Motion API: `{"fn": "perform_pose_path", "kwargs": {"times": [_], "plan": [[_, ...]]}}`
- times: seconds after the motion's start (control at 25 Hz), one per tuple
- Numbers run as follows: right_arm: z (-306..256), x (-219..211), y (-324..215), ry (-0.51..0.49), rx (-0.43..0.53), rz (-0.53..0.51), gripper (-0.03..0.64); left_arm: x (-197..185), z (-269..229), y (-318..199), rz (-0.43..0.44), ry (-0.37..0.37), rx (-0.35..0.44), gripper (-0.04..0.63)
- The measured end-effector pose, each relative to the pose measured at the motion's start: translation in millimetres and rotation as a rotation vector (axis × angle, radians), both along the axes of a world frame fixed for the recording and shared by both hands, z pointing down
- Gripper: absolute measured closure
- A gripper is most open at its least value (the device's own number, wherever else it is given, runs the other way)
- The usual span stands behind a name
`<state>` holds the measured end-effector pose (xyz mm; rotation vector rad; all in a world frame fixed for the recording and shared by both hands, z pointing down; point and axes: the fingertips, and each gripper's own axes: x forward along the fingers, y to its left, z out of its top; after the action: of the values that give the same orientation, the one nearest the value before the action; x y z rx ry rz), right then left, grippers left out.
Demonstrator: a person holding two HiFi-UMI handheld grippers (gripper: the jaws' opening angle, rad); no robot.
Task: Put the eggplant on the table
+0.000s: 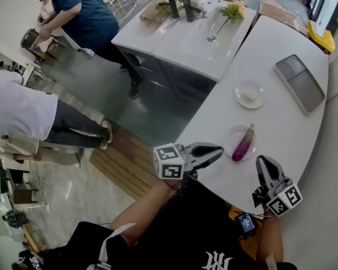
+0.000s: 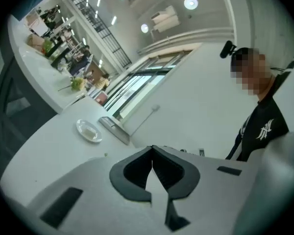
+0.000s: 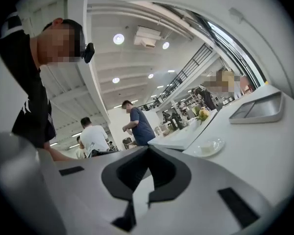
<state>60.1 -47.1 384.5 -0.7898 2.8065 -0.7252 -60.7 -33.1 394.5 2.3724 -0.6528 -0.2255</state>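
A purple eggplant (image 1: 243, 143) lies on a small white plate (image 1: 231, 148) near the front of the white table (image 1: 281, 128). My left gripper (image 1: 218, 149) hovers just left of that plate, held level. Its jaws are shut with nothing between them, and they meet at the tips in the left gripper view (image 2: 152, 151). My right gripper (image 1: 263, 161) is to the right of the eggplant and a little nearer to me. It is also shut and empty, as the right gripper view (image 3: 147, 148) shows. Neither gripper view shows the eggplant.
A second plate (image 1: 249, 94) with a pale piece of food and a grey tray (image 1: 300, 83) sit farther back on the table. A white sink counter (image 1: 191, 38) with plants stands beyond. Two people (image 1: 84, 16) are on the floor at the left.
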Motion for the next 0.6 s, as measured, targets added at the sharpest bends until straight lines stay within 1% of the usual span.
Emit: {"fn": "perform_pose_path", "kwargs": {"times": [0.08,0.16,0.24,0.28,0.32,0.36,0.4,0.48,0.52,0.56,0.6], "plan": [[-12.5,-9.3,8.4,-0.036,0.019,-0.004,0.614,-5.1,-28.8,9.8,-0.047,0.044,0.103,0.588],[-18.8,-21.8,15.4,-0.050,0.047,-0.019,0.614,-11.5,-58.9,16.9,-0.090,0.113,0.226,0.588],[-23.0,-33.4,24.1,-0.048,0.075,-0.032,0.614,-12.3,-85.0,24.6,-0.082,0.175,0.321,0.588],[-25.4,-37.7,29.5,-0.040,0.089,-0.031,0.614,-10.0,-92.9,28.4,-0.058,0.184,0.346,0.588],[-27.9,-41.2,34.7,-0.031,0.103,-0.025,0.614,-6.4,-95.3,31.4,-0.019,0.181,0.347,0.589],[-30.0,-44.0,39.0,-0.021,0.116,-0.013,0.614,-2.1,-92.3,33.5,0.037,0.183,0.322,0.589],[-31.5,-46.3,42.5,-0.011,0.123,0.004,0.614,1.9,-86.7,34.8,0.101,0.204,0.277,0.589],[-34.7,-50.5,50.7,0.012,0.124,0.042,0.614,6.9,-79.5,38.5,0.201,0.283,0.190,0.589],[-36.9,-52.5,56.1,0.028,0.124,0.062,0.614,9.2,-79.1,43.2,0.238,0.290,0.183,0.589],[-38.9,-54.6,61.9,0.043,0.123,0.082,0.614,12.1,-79.2,50.0,0.273,0.257,0.206,0.589],[-39.7,-57.1,67.9,0.057,0.120,0.100,0.614,14.8,-78.7,58.0,0.305,0.205,0.245,0.589]]}}
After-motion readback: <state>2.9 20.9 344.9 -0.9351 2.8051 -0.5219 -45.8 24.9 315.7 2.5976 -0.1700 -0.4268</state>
